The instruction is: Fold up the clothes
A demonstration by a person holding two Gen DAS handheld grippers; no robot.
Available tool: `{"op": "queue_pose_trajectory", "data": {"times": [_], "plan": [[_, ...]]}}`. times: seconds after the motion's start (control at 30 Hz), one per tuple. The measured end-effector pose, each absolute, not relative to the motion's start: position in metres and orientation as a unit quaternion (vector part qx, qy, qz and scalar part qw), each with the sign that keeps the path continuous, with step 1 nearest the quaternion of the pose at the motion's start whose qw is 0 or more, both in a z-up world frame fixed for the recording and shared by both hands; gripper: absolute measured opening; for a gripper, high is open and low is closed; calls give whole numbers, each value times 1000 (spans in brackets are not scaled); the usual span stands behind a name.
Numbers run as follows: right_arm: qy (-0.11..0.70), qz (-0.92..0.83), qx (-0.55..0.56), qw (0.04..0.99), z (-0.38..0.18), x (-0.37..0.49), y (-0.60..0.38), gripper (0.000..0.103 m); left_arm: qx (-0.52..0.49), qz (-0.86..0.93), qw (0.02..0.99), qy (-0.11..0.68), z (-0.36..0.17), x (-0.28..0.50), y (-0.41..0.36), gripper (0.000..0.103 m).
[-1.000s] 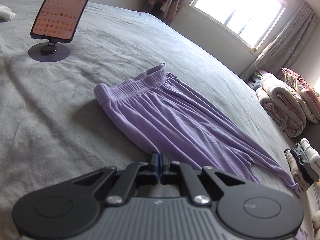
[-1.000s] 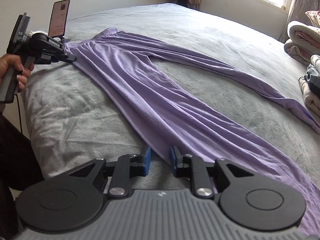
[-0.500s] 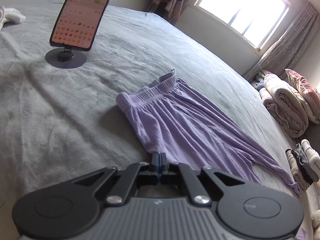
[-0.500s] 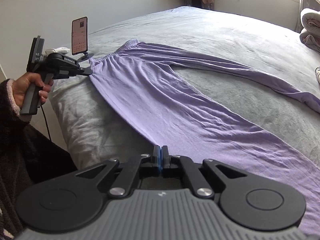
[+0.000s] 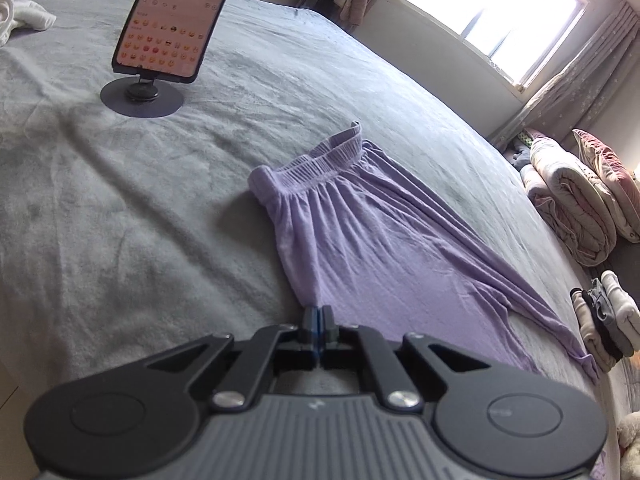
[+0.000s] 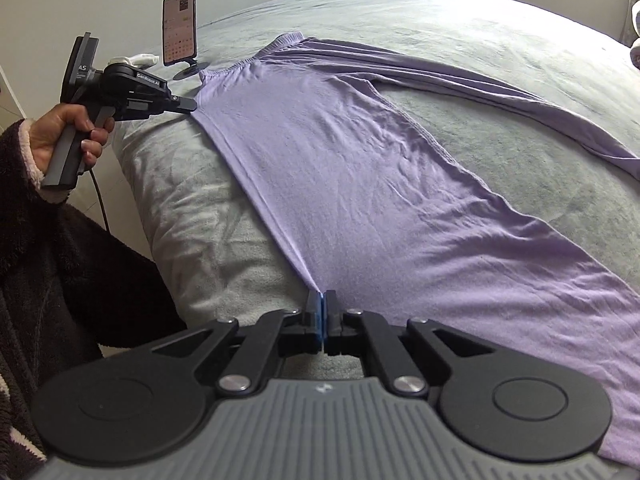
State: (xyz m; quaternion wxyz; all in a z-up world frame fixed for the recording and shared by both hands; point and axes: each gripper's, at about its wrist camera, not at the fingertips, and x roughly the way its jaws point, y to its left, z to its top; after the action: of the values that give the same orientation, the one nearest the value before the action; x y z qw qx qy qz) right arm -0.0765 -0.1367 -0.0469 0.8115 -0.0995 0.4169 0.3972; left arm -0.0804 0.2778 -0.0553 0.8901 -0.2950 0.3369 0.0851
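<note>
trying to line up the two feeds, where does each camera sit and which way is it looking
Left wrist: sits on the left tongs, looking down along the purple trousers from near the waistband, toward the window; only its own tongs show, shut on the cloth edge.
Right wrist: sits on the right tongs, pinching the same edge further down the leg, looking toward the waistband; a hand and dark sleeve show.
Shared: trousers, grey bed, phone on a stand.
</note>
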Motion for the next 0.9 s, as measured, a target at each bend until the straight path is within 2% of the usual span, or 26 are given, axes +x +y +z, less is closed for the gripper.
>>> {"op": "queue_pose_trajectory", "data": {"times": [0.03,0.1,0.17,0.23,0.47,0.73,0.9], "plan": [[415,397,-101,812,-45,-77,-135,14,-297,84,888,341,-55,-78,277,2],[411,401,-110,811,-40,-77,-130,14,-299,73,886,347,-52,-74,276,6],[408,405,-116,810,-35,-77,-125,16,-296,70,887,348,-47,-70,275,16],[403,407,-114,812,-29,-75,-119,33,-287,85,890,344,-43,-66,277,35],[380,424,-123,812,-19,-64,-89,34,-308,150,877,336,-44,-46,307,36],[358,451,-136,806,-32,-60,-25,34,-297,187,884,309,-49,-29,316,32],[338,447,-160,812,-44,-57,15,34,-293,189,889,296,-54,-31,320,15]]}}
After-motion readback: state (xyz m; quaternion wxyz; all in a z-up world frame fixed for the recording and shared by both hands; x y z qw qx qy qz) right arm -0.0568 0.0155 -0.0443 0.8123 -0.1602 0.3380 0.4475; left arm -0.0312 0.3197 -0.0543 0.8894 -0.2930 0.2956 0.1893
